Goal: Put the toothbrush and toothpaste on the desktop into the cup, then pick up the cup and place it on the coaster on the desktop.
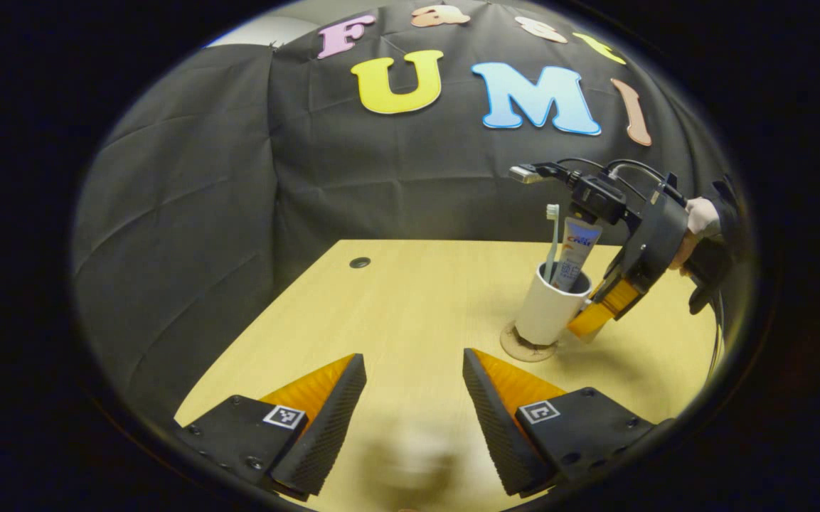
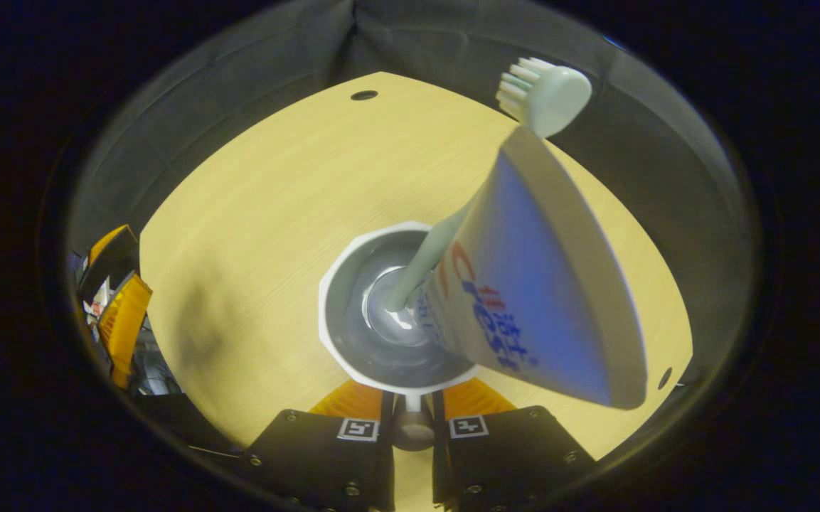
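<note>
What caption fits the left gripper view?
Right claw holds cup with toothbrush and toothpaste on coaster; left claw open.

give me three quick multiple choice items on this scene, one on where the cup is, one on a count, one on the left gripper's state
1. Where is the cup?
A. on the coaster
B. lying on its side
C. off the desk

2. How many things stand in the cup?
A. none
B. two
C. four

3. How is the left gripper?
A. shut on the cup
B. shut on the toothbrush
C. open

Answers:
1 A, the cup's base is over the coaster, with the right gripper at its handle.
2 B, the toothbrush and the toothpaste.
3 C, its fingers stand apart over bare desk.
</note>
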